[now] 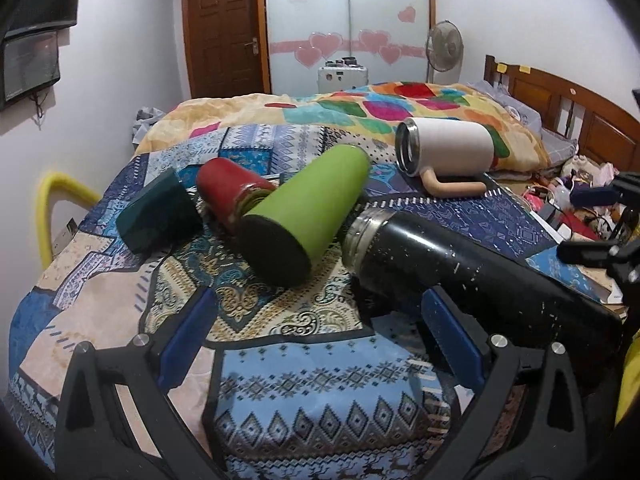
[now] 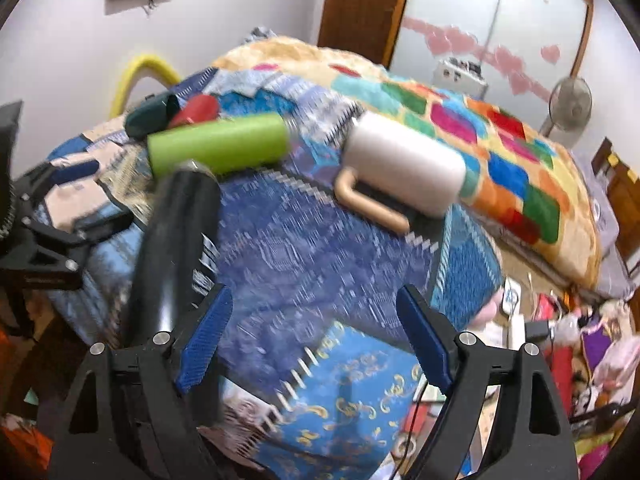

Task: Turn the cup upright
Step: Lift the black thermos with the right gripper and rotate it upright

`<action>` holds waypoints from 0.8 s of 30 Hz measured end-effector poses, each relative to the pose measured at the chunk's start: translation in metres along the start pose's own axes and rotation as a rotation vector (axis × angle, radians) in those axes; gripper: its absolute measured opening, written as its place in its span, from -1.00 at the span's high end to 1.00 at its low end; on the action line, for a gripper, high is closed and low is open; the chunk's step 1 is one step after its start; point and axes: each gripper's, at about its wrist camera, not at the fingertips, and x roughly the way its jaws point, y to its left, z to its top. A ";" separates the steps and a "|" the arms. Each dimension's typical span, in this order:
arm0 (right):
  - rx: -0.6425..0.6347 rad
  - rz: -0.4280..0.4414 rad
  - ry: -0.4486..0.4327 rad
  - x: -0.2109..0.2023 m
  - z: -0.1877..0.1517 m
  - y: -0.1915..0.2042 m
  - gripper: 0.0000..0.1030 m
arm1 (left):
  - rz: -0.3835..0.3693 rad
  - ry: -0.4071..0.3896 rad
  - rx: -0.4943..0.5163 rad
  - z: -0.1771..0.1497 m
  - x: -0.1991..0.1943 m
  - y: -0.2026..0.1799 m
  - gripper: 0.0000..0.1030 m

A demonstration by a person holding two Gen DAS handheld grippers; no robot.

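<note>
Several cups lie on their sides on a patterned blue cloth [image 1: 312, 392]. A green cup [image 1: 304, 212] [image 2: 218, 144] lies in the middle, base toward the left wrist camera. A red cup [image 1: 228, 188] [image 2: 198, 110] and a dark teal cup [image 1: 160, 212] [image 2: 150, 116] lie left of it. A white mug [image 1: 448, 146] [image 2: 404, 164] with a tan handle lies farther back. A black flask [image 1: 472, 276] [image 2: 172, 240] lies at the right. My left gripper [image 1: 320, 312] is open and empty, its right finger beside the flask. My right gripper [image 2: 314, 316] is open and empty, short of the mug.
A colourful quilt [image 1: 360, 108] is bunched behind the cups. Clutter [image 1: 576, 200] lies beside the bed at the right, below a wooden headboard [image 1: 568, 104]. A yellow tube [image 1: 48, 208] stands at the left edge. A door, a wardrobe and a fan [image 1: 442, 46] are at the back.
</note>
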 end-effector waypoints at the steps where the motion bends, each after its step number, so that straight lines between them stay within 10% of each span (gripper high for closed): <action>1: -0.001 0.006 0.004 0.001 -0.003 0.000 -0.59 | -0.003 0.005 0.008 0.001 0.002 -0.002 -1.00; 24: -0.030 0.119 -0.091 -0.010 -0.026 0.035 -0.59 | -0.095 0.090 0.122 0.042 0.016 -0.015 -1.00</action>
